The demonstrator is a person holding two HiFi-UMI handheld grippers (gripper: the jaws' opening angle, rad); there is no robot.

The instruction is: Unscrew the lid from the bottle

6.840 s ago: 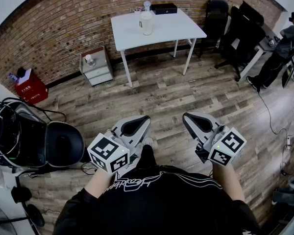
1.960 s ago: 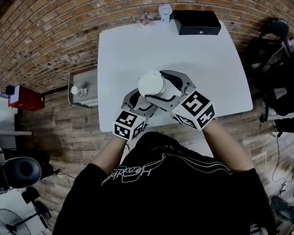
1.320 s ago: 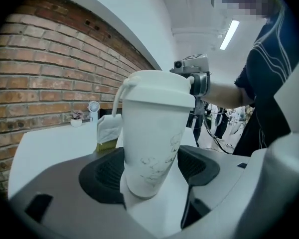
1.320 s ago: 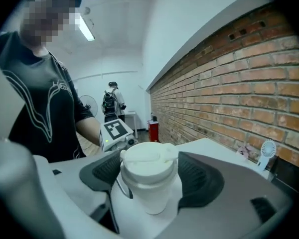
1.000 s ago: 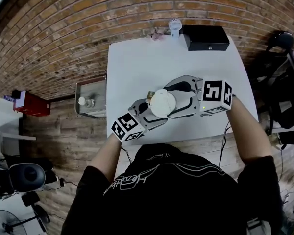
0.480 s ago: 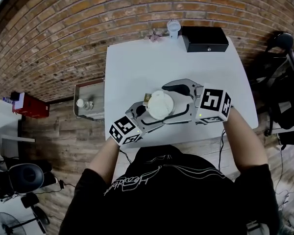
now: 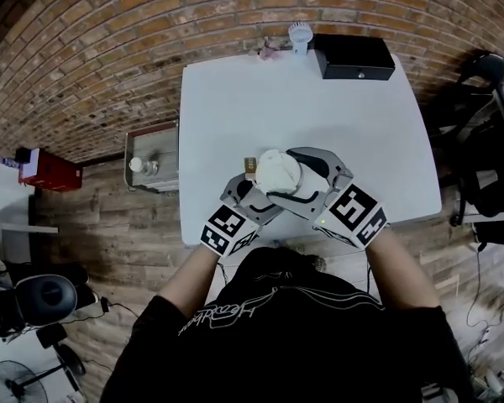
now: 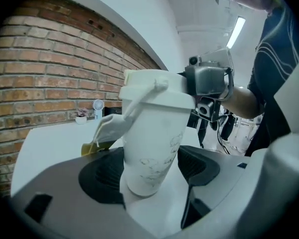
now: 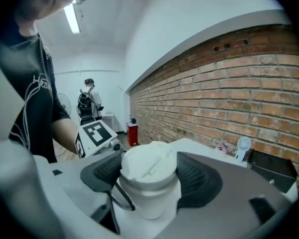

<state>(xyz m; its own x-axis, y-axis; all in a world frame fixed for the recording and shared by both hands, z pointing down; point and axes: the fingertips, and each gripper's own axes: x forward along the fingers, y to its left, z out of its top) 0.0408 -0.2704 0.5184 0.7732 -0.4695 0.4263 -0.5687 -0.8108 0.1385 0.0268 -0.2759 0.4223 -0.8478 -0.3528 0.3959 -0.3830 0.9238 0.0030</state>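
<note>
A white table [image 7: 235, 107] stands against a brick wall [image 7: 109, 40], with a black box [image 7: 357, 57] and a small fan [image 7: 299, 34] at the table's far edge. Near the table's front edge, the left gripper [image 8: 150, 169] clamps the bottle [image 8: 154, 138], and the right gripper [image 9: 149, 177] is closing its jaws on the lid [image 7: 277, 170]. The right gripper has swung toward the table's front edge since half a second ago.

We see bright, even indoor light: a ceiling strip lamp [image 8: 237, 32] glares overhead, shadows on the white table [image 7: 235, 107] stay soft, fisheye distortion bows the brick wall [image 7: 109, 49] and blackens corners.
</note>
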